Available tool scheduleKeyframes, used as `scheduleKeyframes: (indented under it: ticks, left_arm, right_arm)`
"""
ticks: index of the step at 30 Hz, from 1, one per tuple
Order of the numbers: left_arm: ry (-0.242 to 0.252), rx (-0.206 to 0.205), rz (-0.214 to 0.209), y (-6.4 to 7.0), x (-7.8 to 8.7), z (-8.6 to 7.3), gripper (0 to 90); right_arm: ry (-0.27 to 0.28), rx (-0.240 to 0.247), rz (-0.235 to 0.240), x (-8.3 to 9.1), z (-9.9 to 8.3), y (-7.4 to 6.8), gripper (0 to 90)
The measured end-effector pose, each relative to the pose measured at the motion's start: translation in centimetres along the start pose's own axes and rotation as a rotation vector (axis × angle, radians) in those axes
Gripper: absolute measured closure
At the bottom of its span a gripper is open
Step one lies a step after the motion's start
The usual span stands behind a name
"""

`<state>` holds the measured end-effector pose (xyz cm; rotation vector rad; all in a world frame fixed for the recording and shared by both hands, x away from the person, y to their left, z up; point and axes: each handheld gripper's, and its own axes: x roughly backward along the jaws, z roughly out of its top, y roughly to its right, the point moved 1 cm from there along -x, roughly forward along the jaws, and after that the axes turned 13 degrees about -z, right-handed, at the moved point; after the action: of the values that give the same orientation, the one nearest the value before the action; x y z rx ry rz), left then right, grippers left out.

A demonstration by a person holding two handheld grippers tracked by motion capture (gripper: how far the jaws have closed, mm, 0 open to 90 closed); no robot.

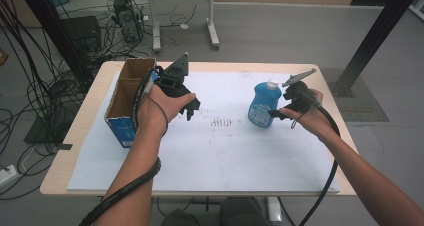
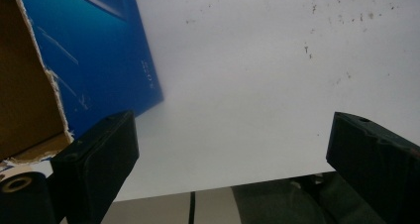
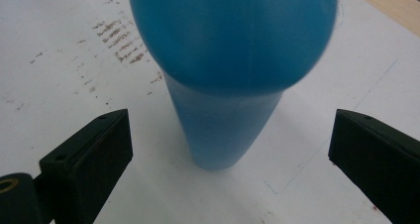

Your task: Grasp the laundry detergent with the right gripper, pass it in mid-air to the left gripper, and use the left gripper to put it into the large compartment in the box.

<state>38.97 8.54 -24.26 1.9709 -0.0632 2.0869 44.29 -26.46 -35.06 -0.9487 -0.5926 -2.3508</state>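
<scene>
A blue plastic bottle (image 1: 263,104) with a white cap stands upright on the white sheet (image 1: 220,151), right of centre. My right gripper (image 1: 278,114) is just to its right, open; in the right gripper view the bottle (image 3: 233,60) rises between and beyond the spread jaws, and no jaw touches it. An open cardboard box (image 1: 129,93) with blue sides sits at the left. My left gripper (image 1: 192,107) hovers beside the box, open with nothing between its jaws. In the left gripper view the box's blue wall (image 2: 94,50) is at the upper left.
The wooden table (image 1: 80,131) carries the white sheet, which has dark smudges (image 1: 220,122) at its middle. Cables (image 1: 30,96) and equipment lie on the floor to the left. A black frame post (image 1: 375,36) stands at the right rear.
</scene>
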Motion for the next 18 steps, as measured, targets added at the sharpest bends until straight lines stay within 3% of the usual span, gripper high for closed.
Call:
scheduleKeyframes:
  ticks: [18]
  left_arm:
    - [-0.01, 0.006, -0.018, 0.2, -0.1, 0.1, 6.4]
  right_arm:
    - [0.022, -0.011, -0.028, -1.9, -0.4, -1.1, 2.9]
